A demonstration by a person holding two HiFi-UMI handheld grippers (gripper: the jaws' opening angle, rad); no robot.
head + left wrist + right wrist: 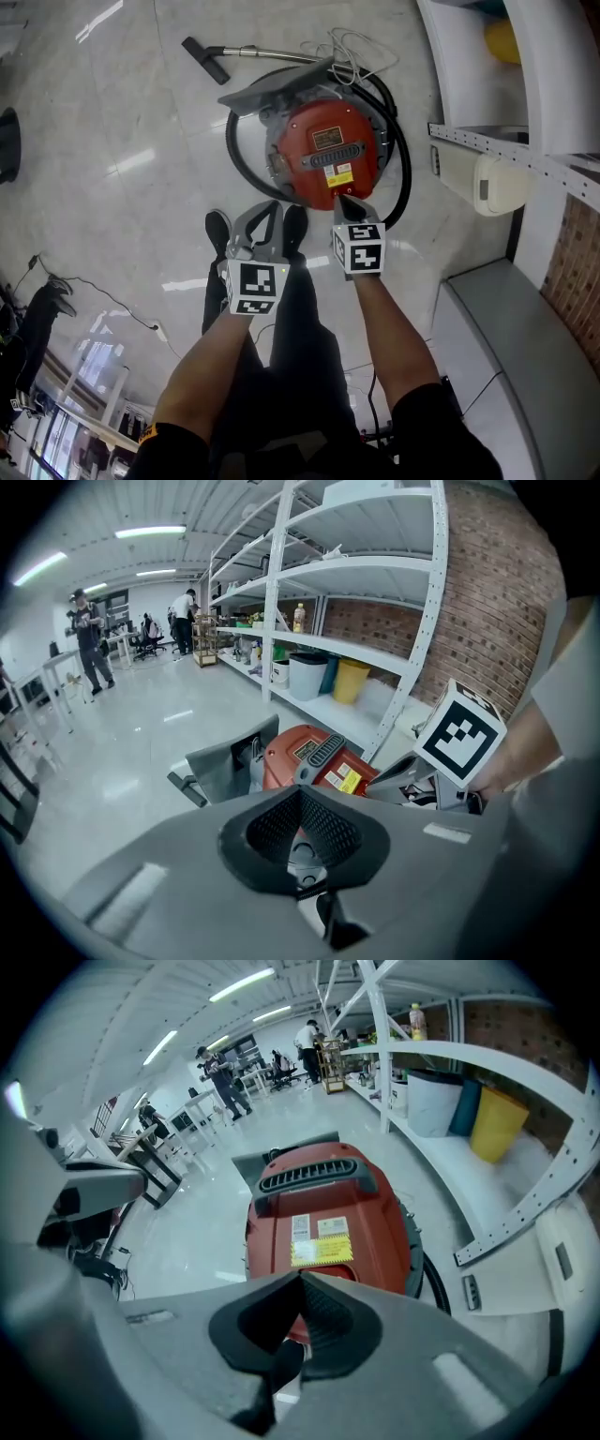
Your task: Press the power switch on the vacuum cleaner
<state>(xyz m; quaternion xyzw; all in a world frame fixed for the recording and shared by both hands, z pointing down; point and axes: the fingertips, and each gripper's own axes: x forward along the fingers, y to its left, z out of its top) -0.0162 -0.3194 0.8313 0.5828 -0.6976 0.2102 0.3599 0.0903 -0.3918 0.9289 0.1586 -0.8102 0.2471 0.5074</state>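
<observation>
The vacuum cleaner (323,155) is a round canister with a red top, a black vent handle and a yellow label, standing on the pale floor. My right gripper (345,199) is shut, and its tips rest at the near edge of the red top, just below the label. In the right gripper view the red top (323,1213) fills the middle and the shut jaws (302,1279) cover its near edge. No switch shows there. My left gripper (269,211) is shut on nothing and hangs left of the vacuum, apart from it. The left gripper view shows the vacuum (319,761) past its shut tips (300,794).
A black hose (403,159) loops round the canister to a metal wand and floor nozzle (204,61); a white cable (352,47) lies behind. White shelving (487,141) with bins (497,1119) stands right. My shoes (217,230) are near. People stand far off (89,639).
</observation>
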